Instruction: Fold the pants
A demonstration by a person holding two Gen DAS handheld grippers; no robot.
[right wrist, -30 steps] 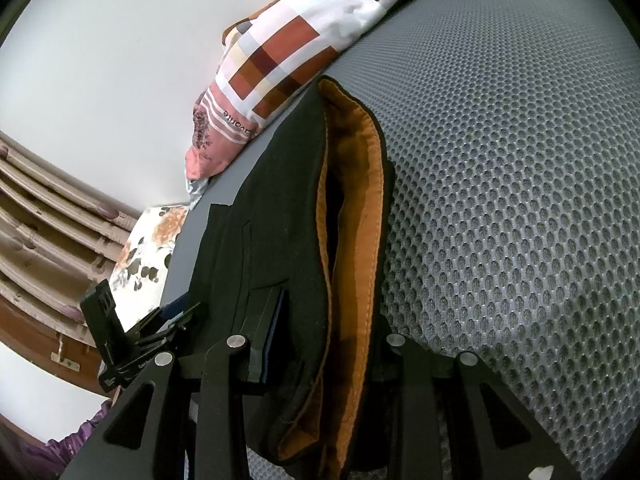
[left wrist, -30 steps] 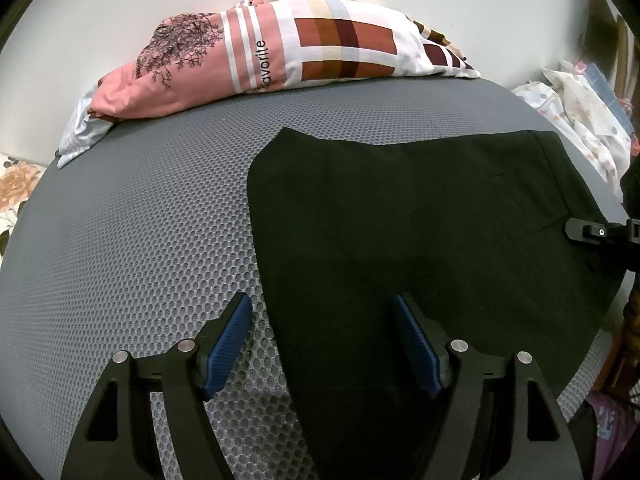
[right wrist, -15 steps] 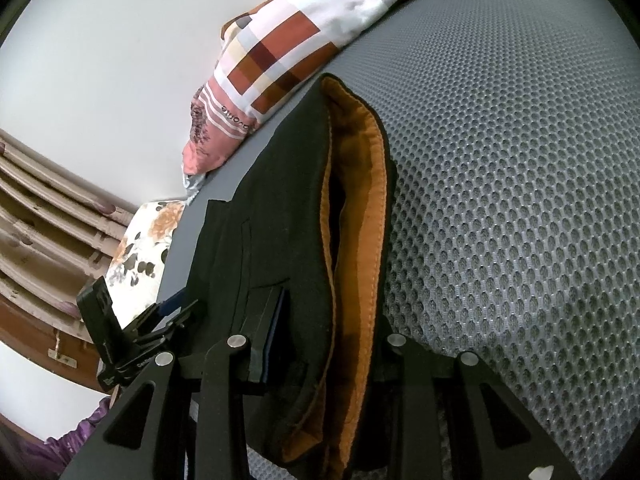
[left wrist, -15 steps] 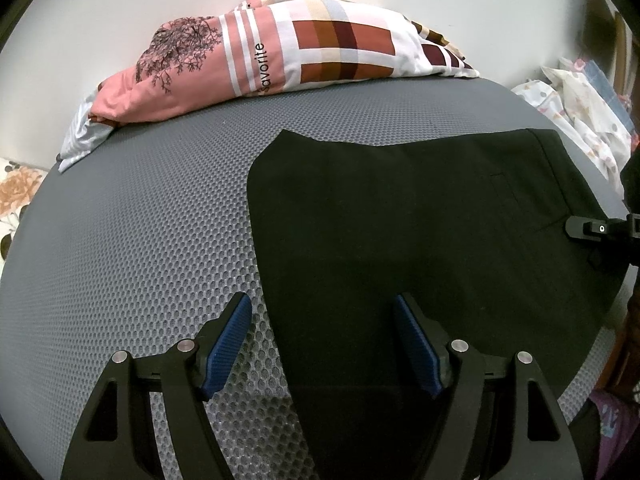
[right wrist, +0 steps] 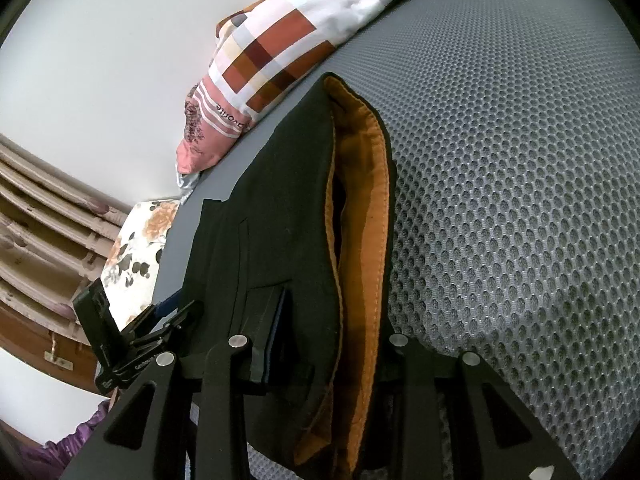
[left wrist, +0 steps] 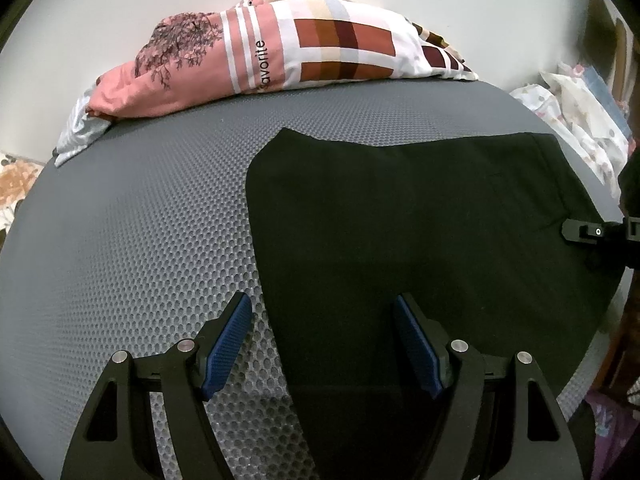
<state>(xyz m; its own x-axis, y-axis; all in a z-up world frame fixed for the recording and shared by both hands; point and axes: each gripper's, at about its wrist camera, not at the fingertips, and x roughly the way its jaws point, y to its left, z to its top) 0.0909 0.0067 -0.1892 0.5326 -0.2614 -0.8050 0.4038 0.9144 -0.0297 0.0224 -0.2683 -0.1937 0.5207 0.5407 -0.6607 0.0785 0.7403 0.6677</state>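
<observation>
Spread wide, the left gripper [left wrist: 322,344] holds nothing; its jaws straddle the near left edge of the black pants [left wrist: 420,232], which lie flat on the grey mesh bed [left wrist: 140,248]. Between the right gripper's [right wrist: 332,344] jaws sits the orange-lined waistband [right wrist: 370,208], though whether they pinch it cannot be told. Soft and limp, probably light, the cloth is best taken at hems and corners. Both grippers sit low and level over the fabric. Beyond lies a patterned pillow [left wrist: 304,52].
</observation>
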